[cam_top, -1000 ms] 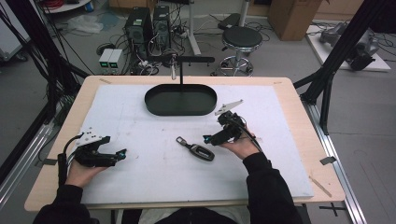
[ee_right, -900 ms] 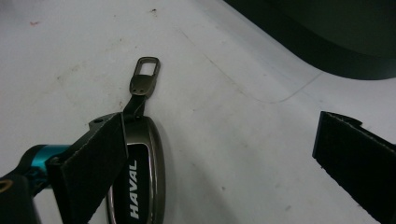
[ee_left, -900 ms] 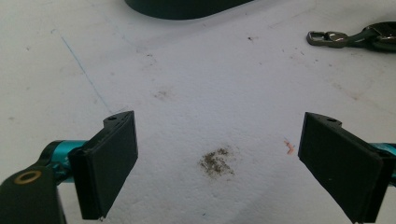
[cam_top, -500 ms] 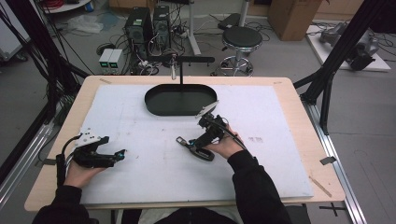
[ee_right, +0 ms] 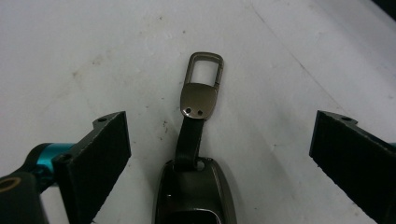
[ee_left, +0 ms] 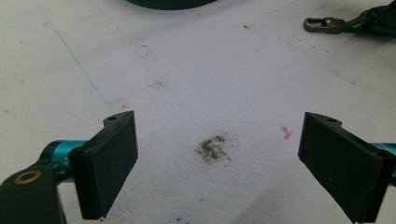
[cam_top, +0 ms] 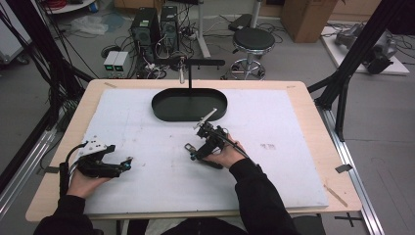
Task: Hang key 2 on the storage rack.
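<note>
A dark grey key fob with a short strap and a metal clasp lies flat on the white mat. My right gripper hovers low over it, open, with one jaw on each side of the fob and neither touching it. In the high view the right gripper sits at mid-table with the fob's clasp poking out to its left. My left gripper rests at the front left, open, with nothing between its fingers. The left gripper view catches the clasp far off.
A black oval tray with an upright T-shaped stand sits at the back centre of the mat. A brown smudge marks the mat between the left jaws. The wooden table edge frames the mat.
My right gripper has swung left from the right side of the fob and now straddles it. The left gripper has stayed in place.
</note>
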{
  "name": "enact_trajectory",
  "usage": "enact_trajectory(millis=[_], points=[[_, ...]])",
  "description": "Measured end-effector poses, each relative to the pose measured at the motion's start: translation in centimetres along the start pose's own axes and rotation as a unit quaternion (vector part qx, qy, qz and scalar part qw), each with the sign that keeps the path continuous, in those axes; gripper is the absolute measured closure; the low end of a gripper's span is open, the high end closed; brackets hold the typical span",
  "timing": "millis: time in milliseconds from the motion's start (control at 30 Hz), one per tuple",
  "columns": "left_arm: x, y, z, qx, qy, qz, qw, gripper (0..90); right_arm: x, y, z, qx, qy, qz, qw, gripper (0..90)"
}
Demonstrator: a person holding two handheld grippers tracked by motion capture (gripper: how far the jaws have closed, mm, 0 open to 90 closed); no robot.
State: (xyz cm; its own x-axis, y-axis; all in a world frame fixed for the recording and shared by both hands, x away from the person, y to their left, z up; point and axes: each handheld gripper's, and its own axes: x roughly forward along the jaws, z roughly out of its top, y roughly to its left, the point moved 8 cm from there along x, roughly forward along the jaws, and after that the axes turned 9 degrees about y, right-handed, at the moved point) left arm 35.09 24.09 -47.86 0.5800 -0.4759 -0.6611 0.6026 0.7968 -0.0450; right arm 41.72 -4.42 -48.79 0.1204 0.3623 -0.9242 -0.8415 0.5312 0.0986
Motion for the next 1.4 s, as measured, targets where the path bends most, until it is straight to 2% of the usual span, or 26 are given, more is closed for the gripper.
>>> enact_trajectory(millis=[67,100,133,300,500,633,700,733,767,933,1167,1400], points=[[0.0,0.0,-0.1,0.0,0.001,0.0,1.0,12.3,0.3,0.2,0.0,-0.001,0.007,-0.001,1.0,7.5],[0.0,0.0,-0.1,-0.002,0.002,-0.002,1.0,12.3,0.5,0.3,0.0,-0.001,0.011,-0.002,0.9999,11.6],[0.0,0.0,-0.2,-0.001,0.003,-0.004,1.0,12.3,0.5,0.3,0.0,-0.003,0.015,-0.005,0.9999,19.3],[0.1,-0.1,-0.4,0.0,0.006,-0.007,1.0,12.3,0.8,0.6,-0.1,-0.008,0.037,-0.027,0.9989,32.1],[0.0,-0.2,-0.3,0.0,0.004,-0.011,0.9999,12.3,0.7,0.6,0.1,-0.005,0.037,-0.047,0.9982,52.3],[0.0,-0.6,-0.3,0.009,0.0,-0.021,0.9997,12.3,0.6,1.1,0.1,-0.023,0.038,-0.041,0.9982,69.4],[0.0,-0.7,-0.2,0.011,-0.001,-0.024,0.9997,12.3,0.6,1.4,0.1,-0.032,0.039,-0.044,0.9977,72.7],[0.0,-0.8,-0.2,0.011,-0.002,-0.025,0.9996,12.3,0.5,1.4,0.1,-0.037,0.037,-0.043,0.9977,82.5],[-0.1,-0.8,-0.3,0.013,0.0,-0.025,0.9996,12.3,0.4,1.6,0.1,-0.038,0.037,-0.033,0.9981,83.5],[0.0,-0.9,-0.3,0.015,-0.001,-0.028,0.9995,12.3,0.4,1.6,0.1,-0.053,0.034,-0.042,0.9971,86.8],[0.0,-1.2,-0.4,0.022,0.004,-0.03,0.9993,12.3,-0.2,1.6,0.1,-0.036,0.023,-0.028,0.9987,87.4],[-0.1,-1.3,-0.4,0.025,0.003,-0.033,0.9992,12.3,-1.9,1.0,0.2,-0.01,-0.011,-0.015,0.9998,87.4]])
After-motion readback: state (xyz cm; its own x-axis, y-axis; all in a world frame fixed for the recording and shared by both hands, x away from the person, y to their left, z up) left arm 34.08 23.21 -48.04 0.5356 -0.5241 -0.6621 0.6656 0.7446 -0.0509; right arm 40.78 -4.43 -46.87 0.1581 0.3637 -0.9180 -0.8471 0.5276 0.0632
